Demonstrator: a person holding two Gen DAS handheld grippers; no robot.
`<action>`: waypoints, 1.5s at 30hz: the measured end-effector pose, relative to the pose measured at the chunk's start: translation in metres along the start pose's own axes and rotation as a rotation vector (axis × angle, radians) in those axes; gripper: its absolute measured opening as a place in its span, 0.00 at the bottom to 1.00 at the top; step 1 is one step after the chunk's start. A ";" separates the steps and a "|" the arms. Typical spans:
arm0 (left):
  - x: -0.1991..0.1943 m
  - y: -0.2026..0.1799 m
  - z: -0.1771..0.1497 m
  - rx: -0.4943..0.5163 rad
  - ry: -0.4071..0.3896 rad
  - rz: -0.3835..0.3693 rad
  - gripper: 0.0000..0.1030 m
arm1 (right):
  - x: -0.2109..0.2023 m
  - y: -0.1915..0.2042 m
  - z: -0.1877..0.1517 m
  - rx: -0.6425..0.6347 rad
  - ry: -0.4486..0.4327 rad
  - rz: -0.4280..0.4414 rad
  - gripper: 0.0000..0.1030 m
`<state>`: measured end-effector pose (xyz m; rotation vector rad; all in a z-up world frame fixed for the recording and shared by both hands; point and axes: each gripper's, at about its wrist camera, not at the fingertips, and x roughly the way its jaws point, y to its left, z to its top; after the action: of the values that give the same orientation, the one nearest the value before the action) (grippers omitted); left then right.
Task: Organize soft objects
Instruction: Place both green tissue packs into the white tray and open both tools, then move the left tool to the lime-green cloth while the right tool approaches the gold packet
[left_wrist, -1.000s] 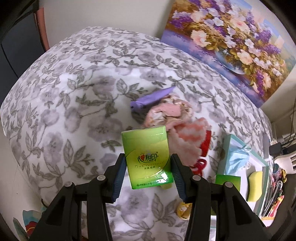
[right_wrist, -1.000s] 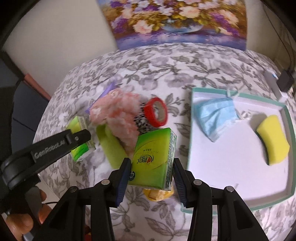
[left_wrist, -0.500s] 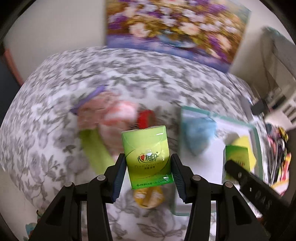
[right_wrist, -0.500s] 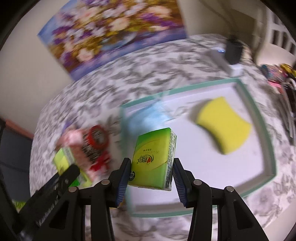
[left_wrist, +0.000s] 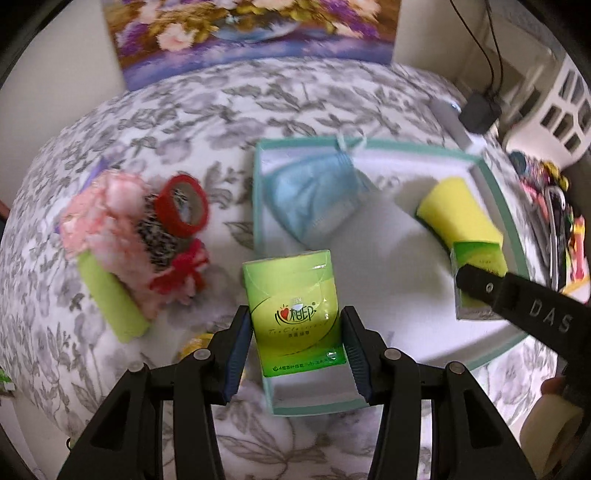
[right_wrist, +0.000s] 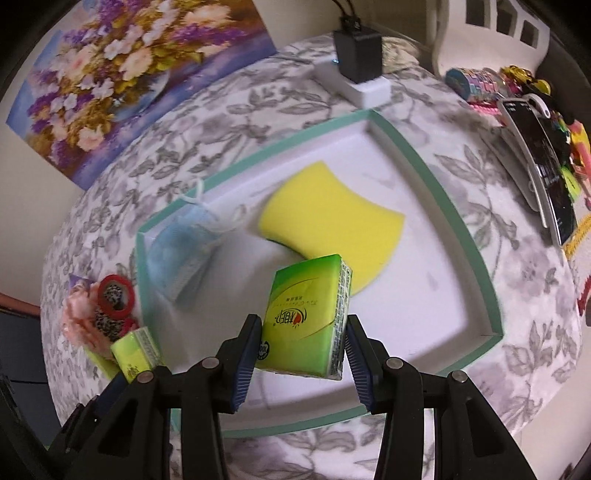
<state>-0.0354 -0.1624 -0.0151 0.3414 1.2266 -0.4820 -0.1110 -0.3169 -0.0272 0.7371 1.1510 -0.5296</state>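
Tissue packs now hang over the white tray (right_wrist: 436, 206), having been carried there from the counter's pile: right claw (right_wrist: 301, 345) grips one pack (right_wrist: 306, 317), left claw (left_wrist: 295, 341) grips the other (left_wrist: 291, 310). Release into the tray likely follows.

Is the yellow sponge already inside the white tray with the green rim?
Yes, inside. The yellow sponge lies flat on the white tray floor, within its green rim, beside a blue face mask.

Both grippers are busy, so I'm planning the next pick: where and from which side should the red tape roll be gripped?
The red tape roll lies tilted on the pink fluffy cloth, its open hole facing up. Judging by that, come from above, one finger in the hole, one outside, pinching the upper rim.
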 end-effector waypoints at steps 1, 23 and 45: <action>0.003 -0.003 -0.001 0.008 0.010 0.000 0.49 | 0.001 -0.002 0.000 0.001 0.003 -0.006 0.47; 0.017 -0.018 0.001 0.040 0.049 -0.079 0.61 | 0.006 -0.003 0.000 -0.007 0.027 -0.022 0.58; 0.000 0.063 0.009 -0.261 -0.002 0.020 0.80 | -0.008 0.009 0.001 -0.062 -0.059 0.005 1.00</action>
<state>0.0056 -0.1133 -0.0129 0.1307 1.2662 -0.3003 -0.1067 -0.3115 -0.0171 0.6665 1.1059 -0.5058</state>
